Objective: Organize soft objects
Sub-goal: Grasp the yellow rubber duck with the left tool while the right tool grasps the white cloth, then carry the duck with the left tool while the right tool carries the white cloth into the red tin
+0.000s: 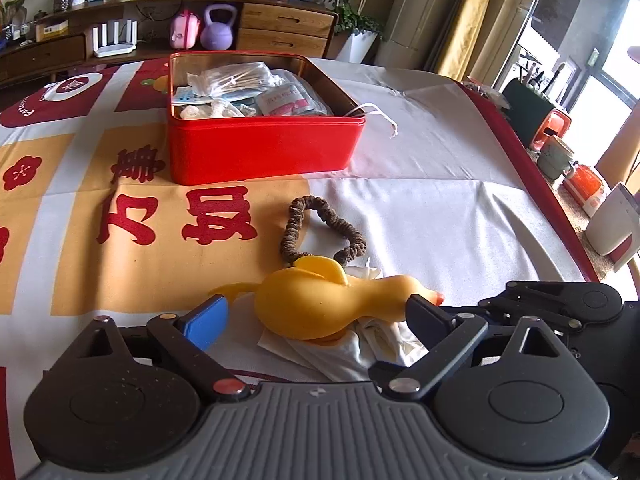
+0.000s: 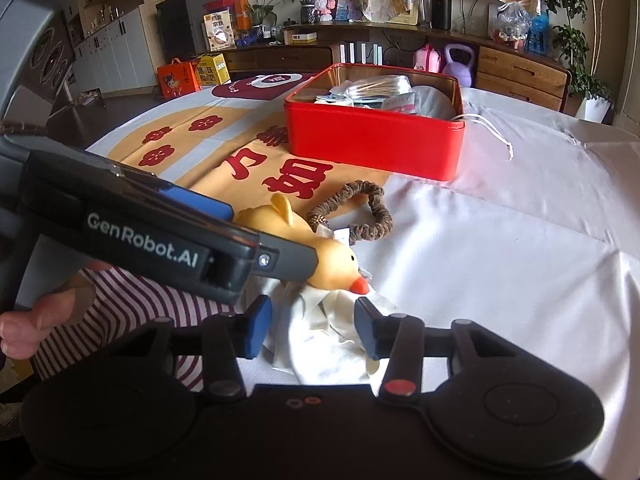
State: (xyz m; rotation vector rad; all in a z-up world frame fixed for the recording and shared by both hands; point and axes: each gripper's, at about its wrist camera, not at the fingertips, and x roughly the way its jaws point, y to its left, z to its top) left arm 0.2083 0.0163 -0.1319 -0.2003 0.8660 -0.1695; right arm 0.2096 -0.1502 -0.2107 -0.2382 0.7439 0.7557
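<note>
A yellow rubber duck [image 1: 316, 304] lies on a crumpled white cloth [image 1: 352, 352] on the patterned tablecloth. My left gripper [image 1: 316, 316] is open and straddles the duck's body; the blue pad stands a little off its tail end, and the dark finger [image 1: 424, 312] is by its head. In the right wrist view my right gripper [image 2: 313, 332] is open around the white cloth [image 2: 328, 344], just below the duck's red beak [image 2: 360, 286]. A brown scrunchie [image 1: 288, 236] lies beyond the duck. Farther back stands a red tin [image 1: 264, 152], lid off, filled with packets.
A white drawstring [image 1: 380, 116] trails from the tin's right side. The table's red edge [image 1: 520, 148] curves away on the right, with cups and boxes past it. A hand [image 2: 36, 320] and a striped sleeve [image 2: 140, 300] sit low left. A wooden cabinet [image 1: 280, 28] lines the back.
</note>
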